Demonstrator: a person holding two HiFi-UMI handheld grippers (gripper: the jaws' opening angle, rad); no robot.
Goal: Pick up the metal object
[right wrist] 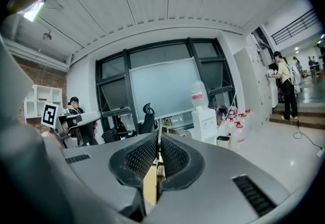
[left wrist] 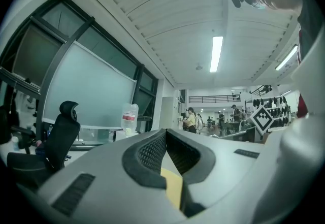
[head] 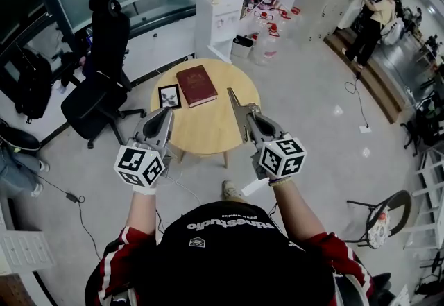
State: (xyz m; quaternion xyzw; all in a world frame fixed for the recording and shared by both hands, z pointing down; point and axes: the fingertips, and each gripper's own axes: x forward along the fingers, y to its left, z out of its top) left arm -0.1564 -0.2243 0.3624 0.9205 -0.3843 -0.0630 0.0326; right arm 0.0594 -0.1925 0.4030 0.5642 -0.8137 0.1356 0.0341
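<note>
My right gripper (head: 244, 117) hovers over the near right part of the round wooden table (head: 208, 132). It is shut on a thin flat metal object (head: 232, 96) that pokes forward past its tips. In the right gripper view the metal object (right wrist: 160, 129) stands as a narrow strip pinched between the black pads of the right gripper (right wrist: 159, 139). My left gripper (head: 168, 112) hangs over the table's near left edge. In the left gripper view the left gripper (left wrist: 165, 134) has its pads together with nothing between them.
A red book (head: 196, 85) and a small framed picture (head: 170, 96) lie at the table's far side. A black office chair (head: 100, 82) stands to the left, a water dispenser (head: 217, 20) and water jugs (head: 267, 44) behind. A person (head: 371, 20) stands far right.
</note>
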